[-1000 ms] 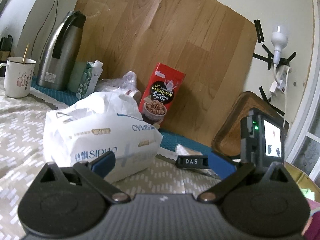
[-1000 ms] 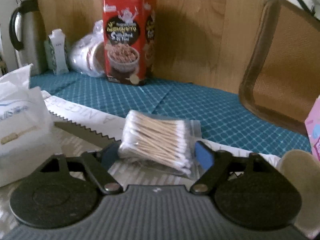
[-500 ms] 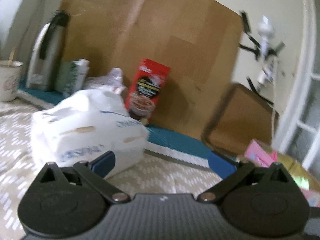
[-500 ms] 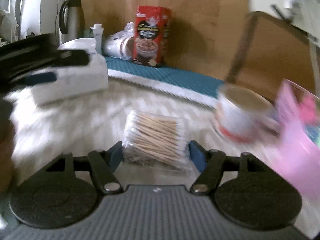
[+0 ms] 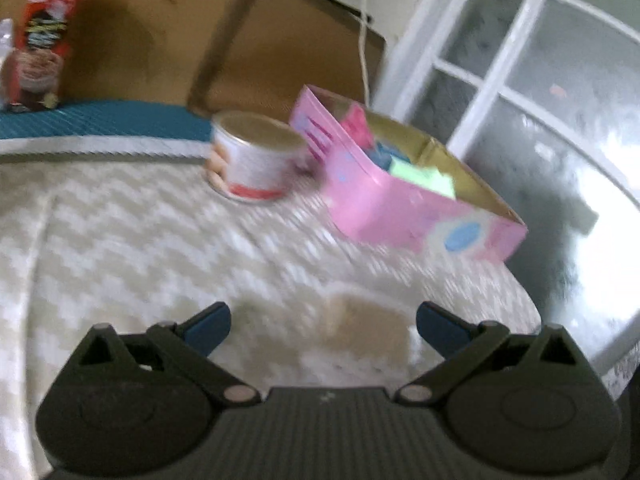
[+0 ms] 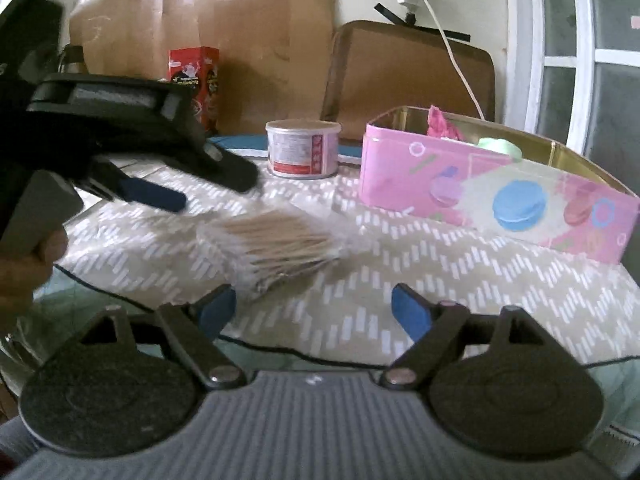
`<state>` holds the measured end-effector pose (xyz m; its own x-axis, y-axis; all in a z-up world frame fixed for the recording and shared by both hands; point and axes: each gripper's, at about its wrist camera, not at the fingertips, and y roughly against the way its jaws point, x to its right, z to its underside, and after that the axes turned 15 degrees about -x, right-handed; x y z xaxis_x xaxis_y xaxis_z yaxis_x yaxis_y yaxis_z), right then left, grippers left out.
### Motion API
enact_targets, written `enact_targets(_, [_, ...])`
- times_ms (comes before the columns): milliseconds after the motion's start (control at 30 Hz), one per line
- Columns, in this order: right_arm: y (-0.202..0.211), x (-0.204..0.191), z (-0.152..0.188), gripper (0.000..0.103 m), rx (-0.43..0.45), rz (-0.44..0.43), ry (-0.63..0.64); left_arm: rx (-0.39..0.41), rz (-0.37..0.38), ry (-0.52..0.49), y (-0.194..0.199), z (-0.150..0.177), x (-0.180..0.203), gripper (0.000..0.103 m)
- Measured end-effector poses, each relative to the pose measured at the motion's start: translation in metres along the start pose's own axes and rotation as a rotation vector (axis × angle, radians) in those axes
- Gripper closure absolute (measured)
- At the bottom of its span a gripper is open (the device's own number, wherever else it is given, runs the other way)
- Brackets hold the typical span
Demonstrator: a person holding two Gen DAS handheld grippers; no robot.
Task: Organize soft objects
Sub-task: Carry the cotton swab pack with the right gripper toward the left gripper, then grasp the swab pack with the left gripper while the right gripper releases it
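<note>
Right wrist view: right gripper (image 6: 314,310) jaws just widened, empty; swab packet (image 6: 276,246) on tablecloth; left gripper (image 5: 322,324) wide, empty

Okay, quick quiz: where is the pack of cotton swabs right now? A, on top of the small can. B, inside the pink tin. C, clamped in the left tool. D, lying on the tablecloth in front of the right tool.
D: the pack of cotton swabs lies flat on the tablecloth, ahead of the open right tool, with neither pad touching it.

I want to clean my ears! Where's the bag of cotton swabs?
In the right wrist view, the bag of cotton swabs lies on the tablecloth, left of the pink box and in front of the can.
</note>
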<state>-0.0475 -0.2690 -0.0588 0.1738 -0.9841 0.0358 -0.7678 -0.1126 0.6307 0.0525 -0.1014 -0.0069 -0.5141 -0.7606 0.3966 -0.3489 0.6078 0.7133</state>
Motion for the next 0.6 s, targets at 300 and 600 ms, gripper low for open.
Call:
enact_targets(300, [0.0,-0.004,0.002,0.054,0.1,-0.053,0.027,-0.073,-0.035,-0.139,-0.014,0.002,0.05,0.041])
enact_targets(600, [0.031,0.063,-0.035,0.054,0.353,0.165,-0.051,0.08,0.069,-0.334,-0.019,-0.079,0.133,0.031])
